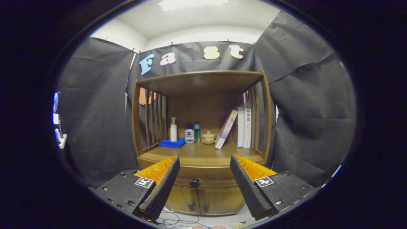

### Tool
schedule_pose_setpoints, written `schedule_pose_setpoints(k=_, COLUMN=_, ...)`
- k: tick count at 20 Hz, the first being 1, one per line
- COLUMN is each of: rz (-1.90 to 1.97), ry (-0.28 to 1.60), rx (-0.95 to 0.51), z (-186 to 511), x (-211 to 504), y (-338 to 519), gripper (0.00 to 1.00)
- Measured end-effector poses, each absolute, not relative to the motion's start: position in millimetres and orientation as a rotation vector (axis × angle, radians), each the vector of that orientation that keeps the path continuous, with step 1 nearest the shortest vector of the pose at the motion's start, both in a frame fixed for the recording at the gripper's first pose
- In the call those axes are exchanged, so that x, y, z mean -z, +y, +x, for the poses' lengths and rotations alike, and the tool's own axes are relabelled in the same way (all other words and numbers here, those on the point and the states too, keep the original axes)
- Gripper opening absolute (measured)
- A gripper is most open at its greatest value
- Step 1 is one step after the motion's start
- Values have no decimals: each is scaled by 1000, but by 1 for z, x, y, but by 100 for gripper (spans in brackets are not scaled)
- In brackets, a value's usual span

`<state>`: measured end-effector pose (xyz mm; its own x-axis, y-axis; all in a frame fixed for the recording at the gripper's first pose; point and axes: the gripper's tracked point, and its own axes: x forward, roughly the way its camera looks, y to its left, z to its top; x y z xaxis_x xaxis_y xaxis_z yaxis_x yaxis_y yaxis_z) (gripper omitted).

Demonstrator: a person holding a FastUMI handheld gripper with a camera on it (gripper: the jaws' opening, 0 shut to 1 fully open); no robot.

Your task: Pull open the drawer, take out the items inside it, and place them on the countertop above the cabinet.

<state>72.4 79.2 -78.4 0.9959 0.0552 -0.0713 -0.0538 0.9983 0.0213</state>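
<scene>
A brown wooden cabinet stands straight ahead against the black cloth wall. Its drawer sits shut under the countertop, with a dark round knob at its middle. The knob lies between my fingers and some way beyond them. My gripper is open wide, with nothing between its fingers. The drawer's contents are hidden. Two small doors sit below the drawer.
On the countertop stand a white pump bottle, a folded blue cloth, two small bottles, a lidded ceramic pot and several books, one leaning. Slatted side walls enclose the shelf. Cables lie on the floor.
</scene>
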Motion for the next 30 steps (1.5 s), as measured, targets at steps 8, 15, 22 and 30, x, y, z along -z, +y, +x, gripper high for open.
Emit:
schedule_pose_setpoints(k=8, rz=3, ry=178, rx=-105, z=127, x=150, y=117, gripper=100)
schedule_pose_setpoints(k=15, rz=-53, ry=265, rx=-64, z=191, x=212, y=121, gripper=90)
schedule_pose_setpoints(k=22, rz=-81, ry=338, rx=-24, z=235, x=267, y=116, gripper=75)
schedule_pose_setpoints(k=30, rz=-54, ry=301, rx=6, z=254, x=277, y=115, gripper=50)
